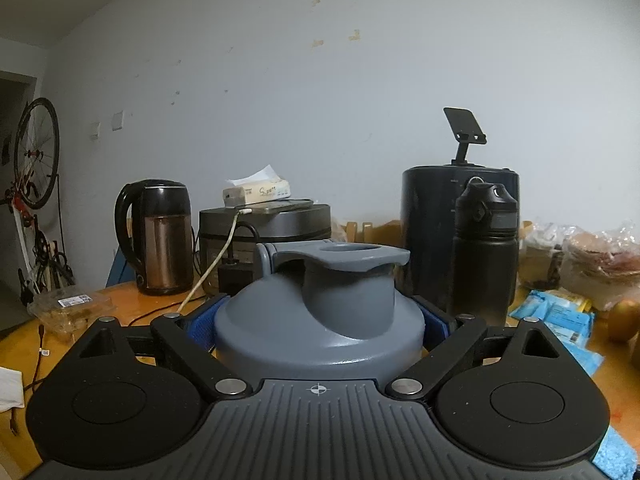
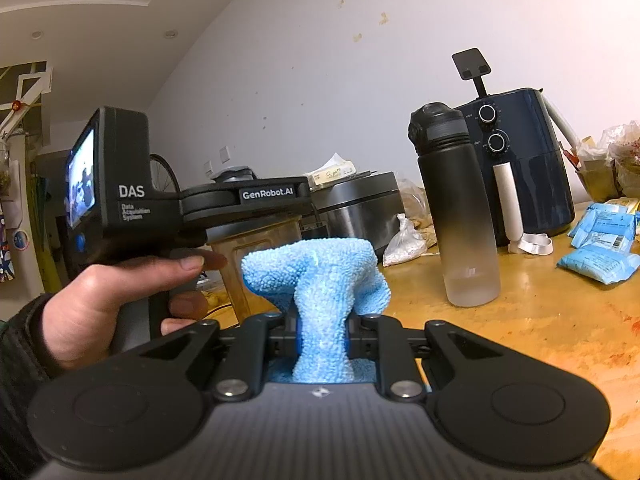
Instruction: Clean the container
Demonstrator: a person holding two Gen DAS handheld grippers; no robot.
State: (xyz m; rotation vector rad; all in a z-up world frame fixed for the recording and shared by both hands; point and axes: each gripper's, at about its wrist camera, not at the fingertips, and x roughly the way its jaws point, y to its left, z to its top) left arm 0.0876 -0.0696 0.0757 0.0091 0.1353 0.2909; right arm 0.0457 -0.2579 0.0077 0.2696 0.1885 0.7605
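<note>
The left gripper [image 1: 319,322] has its jaws spread wide, clamping the grey-lidded container [image 1: 320,320] above the bench [image 2: 540,320]. The right gripper [image 2: 322,332] pinches a blue cloth [image 2: 320,280] (jaws nearly closed) beside it.

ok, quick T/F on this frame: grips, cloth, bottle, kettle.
1. The left gripper is clamped on the grey-lidded container. True.
2. The right gripper is open and empty. False: it is shut on the blue cloth.
3. The black bottle stands upright on the wooden table. True.
4. The bottle's cap is off. False: it is capped.
5. The kettle lies on its side. False: it stands upright.
</note>
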